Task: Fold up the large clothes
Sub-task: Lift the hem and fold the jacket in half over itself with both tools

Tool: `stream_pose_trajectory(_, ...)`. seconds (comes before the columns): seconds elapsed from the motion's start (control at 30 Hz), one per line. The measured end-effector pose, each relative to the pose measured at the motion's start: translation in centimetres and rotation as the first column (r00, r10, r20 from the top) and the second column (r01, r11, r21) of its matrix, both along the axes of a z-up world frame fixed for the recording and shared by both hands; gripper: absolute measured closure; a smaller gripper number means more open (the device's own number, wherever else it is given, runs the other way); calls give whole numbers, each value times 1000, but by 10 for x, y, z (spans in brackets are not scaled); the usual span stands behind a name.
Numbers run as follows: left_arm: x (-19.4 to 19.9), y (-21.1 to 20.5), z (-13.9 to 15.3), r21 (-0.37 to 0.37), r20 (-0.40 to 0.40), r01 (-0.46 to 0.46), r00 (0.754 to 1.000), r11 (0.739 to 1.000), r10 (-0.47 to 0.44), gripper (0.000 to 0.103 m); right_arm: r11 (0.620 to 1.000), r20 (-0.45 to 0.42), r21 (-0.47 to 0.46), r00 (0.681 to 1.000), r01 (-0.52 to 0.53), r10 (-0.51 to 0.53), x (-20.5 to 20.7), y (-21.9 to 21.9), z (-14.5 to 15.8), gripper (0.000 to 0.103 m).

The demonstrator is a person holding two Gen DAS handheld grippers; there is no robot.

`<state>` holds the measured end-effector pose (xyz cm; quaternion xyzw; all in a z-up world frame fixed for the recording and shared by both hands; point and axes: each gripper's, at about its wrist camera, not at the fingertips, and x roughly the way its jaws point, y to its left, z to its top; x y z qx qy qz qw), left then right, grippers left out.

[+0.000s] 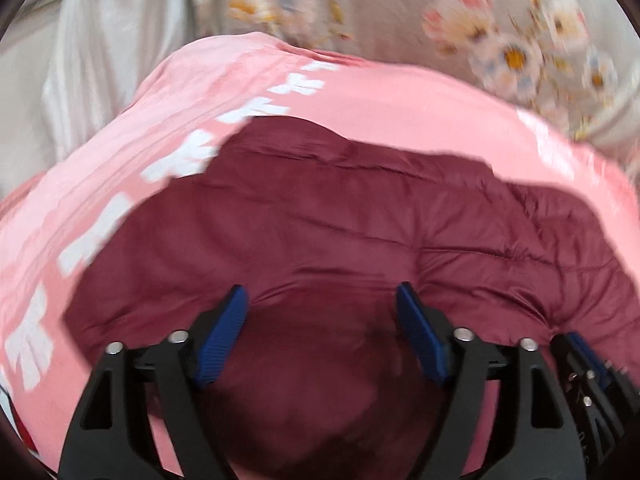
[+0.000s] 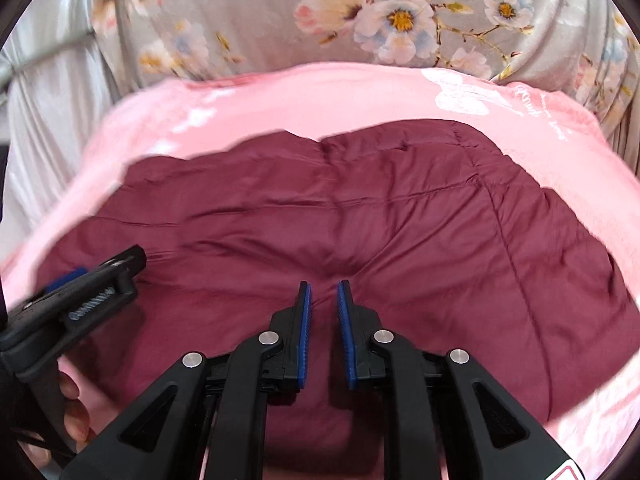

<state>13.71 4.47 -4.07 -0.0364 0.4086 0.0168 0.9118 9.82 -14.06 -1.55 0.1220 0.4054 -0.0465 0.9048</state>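
A maroon quilted puffer jacket (image 1: 328,224) lies spread on a pink blanket (image 1: 400,96); it also shows in the right wrist view (image 2: 360,208). My left gripper (image 1: 322,300) hovers over the jacket's near part with its blue pads wide apart and nothing between them. My right gripper (image 2: 322,292) is over the jacket's near middle, its pads a narrow gap apart, with no cloth between them. The left gripper also shows at the left edge of the right wrist view (image 2: 88,284). The right gripper shows at the right edge of the left wrist view (image 1: 592,364).
The pink blanket (image 2: 320,96) has white prints and covers a bed. Behind it lies grey floral bedding (image 2: 280,12) and a pale satin sheet (image 1: 100,40) at the left. A hand (image 2: 72,408) holds the left gripper's handle.
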Motion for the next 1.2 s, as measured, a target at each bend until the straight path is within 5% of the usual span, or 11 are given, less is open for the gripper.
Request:
stream_pose_trajectory(0.13,-24,58,15,-99,13,-123,992,987,125,11,999,48,6,997,-53,52,-12,27,13,87)
stream_pose_trajectory(0.23,-33,102,6,-159,-49,-206,979,966,200,10,996,41,9,995,-93,92,-12,45,10,87)
stream_pose_trajectory(0.3,-36,122,-4,-187,-97,-261,964,947,246,10,995,41,-2,994,-101,101,-14,52,8,87)
stream_pose_trajectory(0.4,-43,149,-18,-323,-131,-291,956,900,262,9,993,32,-30,993,-113,113,-16,59,3,87)
stream_pose_trajectory(0.67,-28,126,-19,-305,-114,-228,973,925,203,6,992,-15,-32,993,-119,119,-11,60,-7,86)
stream_pose_trajectory(0.73,-23,119,-17,-330,-115,-199,979,923,170,17,993,-19,-23,993,-119,119,-11,60,-8,86)
stream_pose_trajectory(0.8,-19,110,-13,-359,-127,-166,984,918,128,44,993,-12,-15,993,-118,118,-13,59,-6,87)
stream_pose_trajectory(0.9,-20,106,3,-368,-103,-128,990,921,97,70,994,9,4,994,-107,107,-23,58,2,87)
stream_pose_trajectory(1.2,-40,109,63,-462,16,-29,999,886,41,88,990,6,77,993,-118,118,-44,55,5,87)
